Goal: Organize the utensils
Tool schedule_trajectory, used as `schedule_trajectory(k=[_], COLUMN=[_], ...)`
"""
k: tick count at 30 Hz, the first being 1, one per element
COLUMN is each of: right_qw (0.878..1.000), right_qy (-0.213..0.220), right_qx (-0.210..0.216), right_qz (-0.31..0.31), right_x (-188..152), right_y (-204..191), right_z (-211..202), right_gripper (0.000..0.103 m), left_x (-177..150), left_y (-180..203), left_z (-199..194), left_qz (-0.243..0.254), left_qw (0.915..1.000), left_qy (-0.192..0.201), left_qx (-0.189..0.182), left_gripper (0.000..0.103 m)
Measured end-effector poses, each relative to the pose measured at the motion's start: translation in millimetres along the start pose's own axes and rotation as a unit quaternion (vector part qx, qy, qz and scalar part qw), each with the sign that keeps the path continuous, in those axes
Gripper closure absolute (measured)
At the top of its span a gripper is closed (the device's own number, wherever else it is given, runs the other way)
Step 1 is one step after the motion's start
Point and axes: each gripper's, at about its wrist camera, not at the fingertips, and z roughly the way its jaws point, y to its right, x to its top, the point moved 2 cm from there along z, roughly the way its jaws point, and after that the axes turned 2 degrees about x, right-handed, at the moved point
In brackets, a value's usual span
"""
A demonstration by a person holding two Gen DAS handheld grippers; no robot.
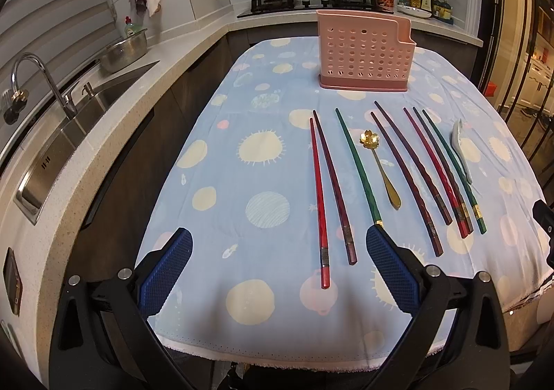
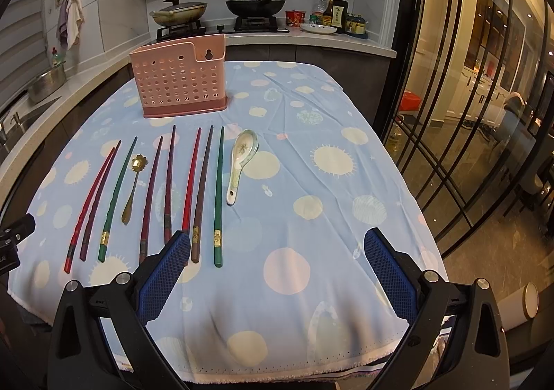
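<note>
Both tools idle at the near edge of the tabletop [image 2: 346,182], which is covered with a pale blue cloth with cream and pink dots. Left tool [image 1: 278,267]: blue textured pads wide apart, nothing between them. Right tool [image 2: 277,267]: same, pads apart and empty.

Nothing sorted yet. The pink perforated plastic utensil holder [image 1: 365,54] stands upright at the far side of the cloth, apparently empty. In a row near the front lie eight long lacquered chopsticks [image 2: 194,196] in red, maroon and green, handles toward the tools and tips toward the holder. A small gold metal spoon with a flower-shaped bowl [image 1: 379,165] lies among them, between a green stick and a maroon one. A white ceramic soup spoon with a green pattern [image 2: 239,165] lies at the right end, just beside the last green stick.

Step in hand, as I judge it: the first pick.
- Start with an outer item, since the middle sticks lie close together.
- Grip a chopstick near its thick handle end, across its width, one at a time.
- They lie flat on soft cloth, so come down low; watch for pinching fabric.
- Lift, tip upright, lower tip-first into the holder.
- The ceramic spoon is glossy; take it by the handle.
- The holder looks light and could tip if nudged.
</note>
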Motion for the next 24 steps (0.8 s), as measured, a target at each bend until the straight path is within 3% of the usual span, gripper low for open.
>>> schedule_trajectory(k=[24], right_qw=[1.0], right_qy=[-0.003], right_qx=[0.0], right_qz=[0.0], right_x=[-1.1], right_y=[-0.6], right_z=[3.3], right_gripper=[0.007], left_x=[0.4], left_y=[-3.1], left_z=[2.9], left_qz=[-0.002], left_qw=[1.0], left_qy=[-0.003], left_qx=[0.001], left_gripper=[0.007])
